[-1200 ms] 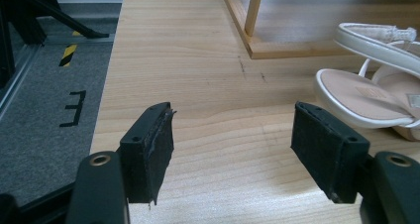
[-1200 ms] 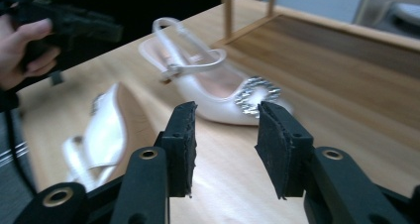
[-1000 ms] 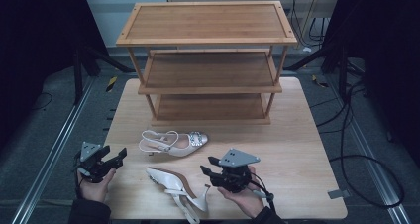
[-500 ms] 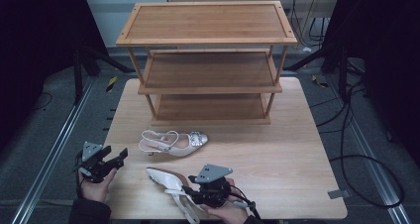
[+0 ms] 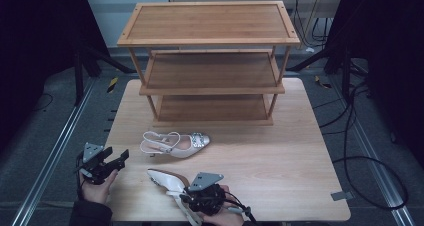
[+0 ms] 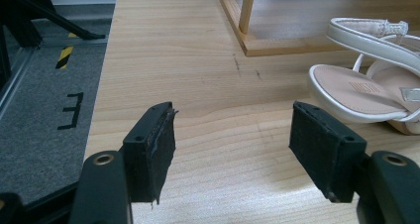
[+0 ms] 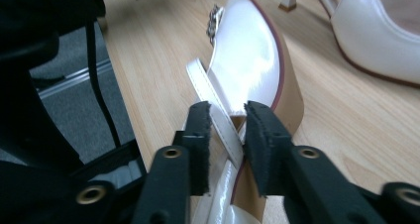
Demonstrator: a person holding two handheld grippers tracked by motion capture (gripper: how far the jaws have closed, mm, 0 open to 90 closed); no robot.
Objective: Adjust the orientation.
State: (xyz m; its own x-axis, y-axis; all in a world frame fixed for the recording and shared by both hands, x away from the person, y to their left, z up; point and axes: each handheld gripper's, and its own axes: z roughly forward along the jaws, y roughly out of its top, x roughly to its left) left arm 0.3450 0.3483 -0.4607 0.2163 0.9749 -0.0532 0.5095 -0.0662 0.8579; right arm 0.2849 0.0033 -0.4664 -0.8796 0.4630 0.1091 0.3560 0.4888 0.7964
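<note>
My right gripper has just been closing, its jaws now pinching the near shoe's strap at lower centre. My left gripper gapes wide, holding nothing.

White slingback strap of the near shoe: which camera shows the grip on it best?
The right gripper view: the white slingback strap runs between the right gripper pads, whose jaws have just been closing. The high view shows the near white patent shoe with that gripper covering its heel end. The left gripper view shows the other shoe.
</note>
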